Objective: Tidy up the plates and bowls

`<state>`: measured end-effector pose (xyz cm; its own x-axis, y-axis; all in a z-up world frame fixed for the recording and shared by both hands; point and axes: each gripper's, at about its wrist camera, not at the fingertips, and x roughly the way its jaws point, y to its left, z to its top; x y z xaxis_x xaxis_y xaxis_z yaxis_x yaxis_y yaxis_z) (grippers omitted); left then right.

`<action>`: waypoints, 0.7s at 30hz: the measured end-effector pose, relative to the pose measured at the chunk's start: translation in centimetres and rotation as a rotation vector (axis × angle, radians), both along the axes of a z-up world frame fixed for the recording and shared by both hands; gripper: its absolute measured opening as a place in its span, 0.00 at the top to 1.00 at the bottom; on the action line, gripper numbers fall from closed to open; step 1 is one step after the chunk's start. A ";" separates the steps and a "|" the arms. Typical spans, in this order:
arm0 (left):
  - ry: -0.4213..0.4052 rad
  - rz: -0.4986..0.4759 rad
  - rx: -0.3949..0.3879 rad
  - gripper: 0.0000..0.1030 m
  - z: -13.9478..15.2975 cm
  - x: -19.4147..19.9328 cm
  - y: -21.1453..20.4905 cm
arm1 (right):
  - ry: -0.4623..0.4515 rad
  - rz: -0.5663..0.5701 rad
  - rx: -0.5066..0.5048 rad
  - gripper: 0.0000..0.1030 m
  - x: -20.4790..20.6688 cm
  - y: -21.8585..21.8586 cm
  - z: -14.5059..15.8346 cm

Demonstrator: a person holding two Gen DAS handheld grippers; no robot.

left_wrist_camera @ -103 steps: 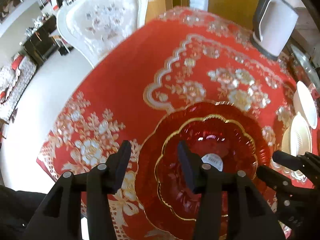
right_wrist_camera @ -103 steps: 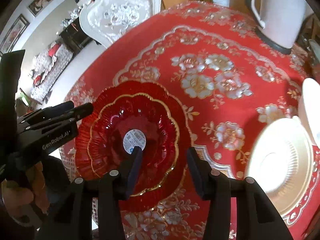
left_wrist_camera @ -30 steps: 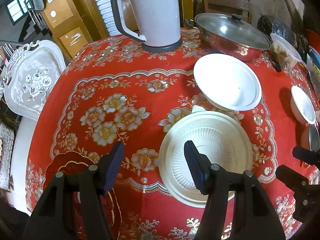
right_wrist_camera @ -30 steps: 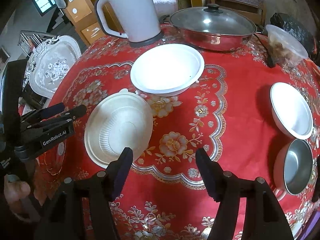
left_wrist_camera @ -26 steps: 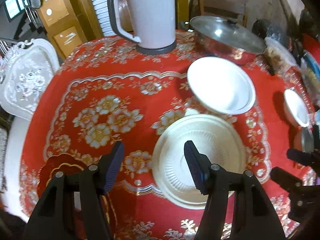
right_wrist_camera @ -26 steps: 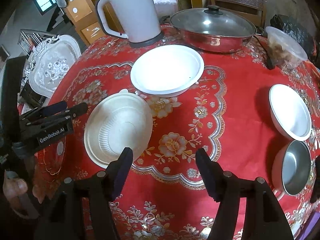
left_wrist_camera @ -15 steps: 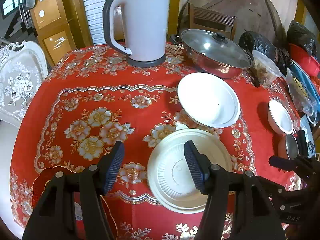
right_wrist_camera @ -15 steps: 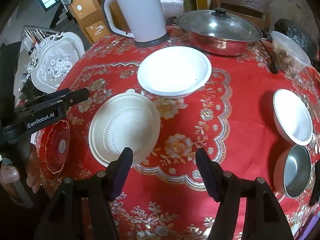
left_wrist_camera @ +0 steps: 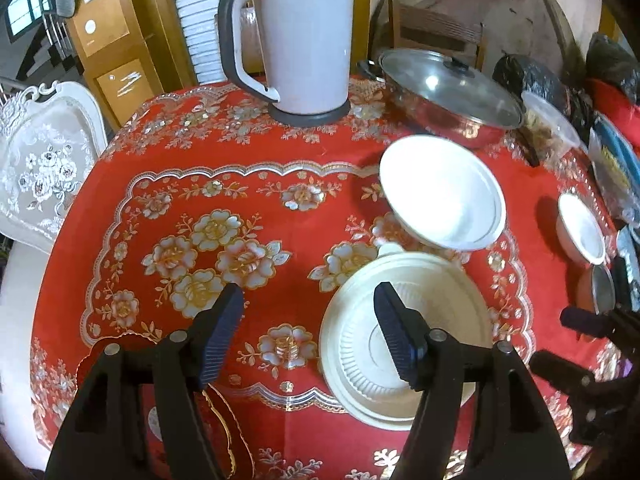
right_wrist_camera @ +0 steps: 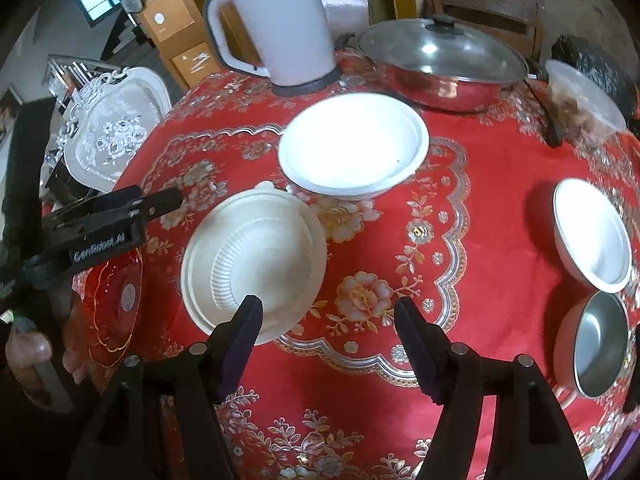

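Fingers of your left gripper [left_wrist_camera: 308, 330] stand spread wide and hold nothing in the left wrist view; the cream ribbed plate [left_wrist_camera: 360, 344] lies lower centre, partly behind the right finger, with the white bowl [left_wrist_camera: 440, 192] just above it and the red glass plates [left_wrist_camera: 224, 436] at lower left. The kettle [left_wrist_camera: 296, 36] stands at top centre. In the right wrist view, your right gripper [right_wrist_camera: 328, 336] is likewise spread and empty above the red tablecloth [right_wrist_camera: 400, 216]. The cream ribbed plate [right_wrist_camera: 256, 260] sits left of centre, the white bowl [right_wrist_camera: 352, 144] above it. At the right edge sit a small white bowl [right_wrist_camera: 592, 232] and a steel bowl [right_wrist_camera: 600, 336].
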<state>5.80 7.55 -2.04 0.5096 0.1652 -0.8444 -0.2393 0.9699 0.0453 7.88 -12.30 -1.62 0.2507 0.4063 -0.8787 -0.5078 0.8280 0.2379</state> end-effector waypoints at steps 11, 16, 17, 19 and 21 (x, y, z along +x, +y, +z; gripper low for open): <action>0.081 -0.071 -0.090 0.34 -1.8 0.9 -0.8 | 0.074 -0.032 0.029 0.32 1.5 0.9 -2.5; 0.129 -0.075 -0.107 0.34 -3.1 1.2 -0.7 | 0.108 -0.028 0.029 0.32 2.2 2.0 -4.0; 0.138 -0.082 -0.110 0.34 -3.4 1.2 -0.8 | 0.116 -0.030 0.027 0.32 2.3 2.2 -4.3; 0.156 -0.092 -0.109 0.34 -3.9 1.4 -0.9 | 0.138 -0.034 0.026 0.32 2.6 2.5 -5.0; 0.171 -0.092 -0.110 0.34 -4.4 1.6 -0.9 | 0.159 -0.036 0.023 0.32 2.8 2.7 -5.6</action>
<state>7.45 6.64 -6.44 0.3657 0.0272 -0.9303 -0.1480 0.9886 -0.0293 10.63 -9.61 -7.20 0.1236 0.4197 -0.8992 -0.4325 0.8383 0.3318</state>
